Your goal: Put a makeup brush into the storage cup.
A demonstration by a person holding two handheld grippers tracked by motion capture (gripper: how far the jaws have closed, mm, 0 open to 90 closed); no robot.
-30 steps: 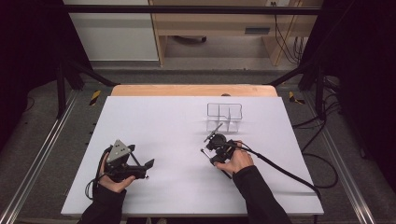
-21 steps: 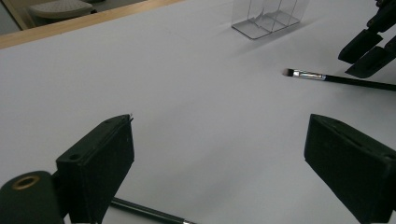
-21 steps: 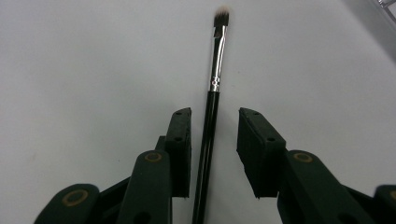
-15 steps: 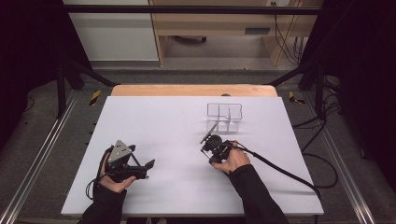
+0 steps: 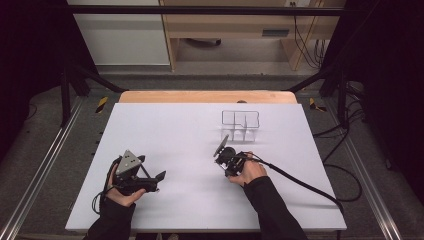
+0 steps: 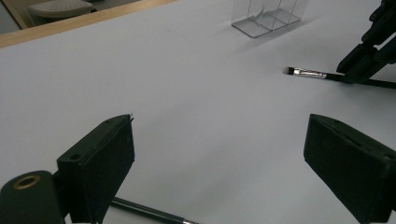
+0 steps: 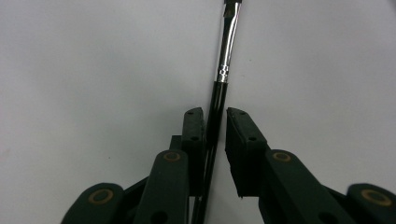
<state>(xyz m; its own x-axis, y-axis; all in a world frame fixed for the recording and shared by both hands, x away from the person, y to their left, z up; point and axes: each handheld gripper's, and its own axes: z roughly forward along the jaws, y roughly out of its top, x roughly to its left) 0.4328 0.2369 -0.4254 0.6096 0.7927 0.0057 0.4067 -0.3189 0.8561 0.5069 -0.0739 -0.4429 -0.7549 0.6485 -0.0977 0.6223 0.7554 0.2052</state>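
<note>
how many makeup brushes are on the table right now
2. One brush lies between the right gripper's jaws, its bristles toward the clear organizer. A second brush lies on the white table under the left gripper, mostly hidden. More may be hidden.

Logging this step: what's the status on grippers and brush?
Right gripper closing around brush, small gap showing. Left gripper open, idle. Clear organizer ahead, path unobstructed.

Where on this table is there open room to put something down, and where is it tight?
The far-left stretch of the white table, from the left gripper to the wooden edge, is bare. So is the near strip between the hands. Crowded: around the right gripper, its brush and the clear organizer.
</note>
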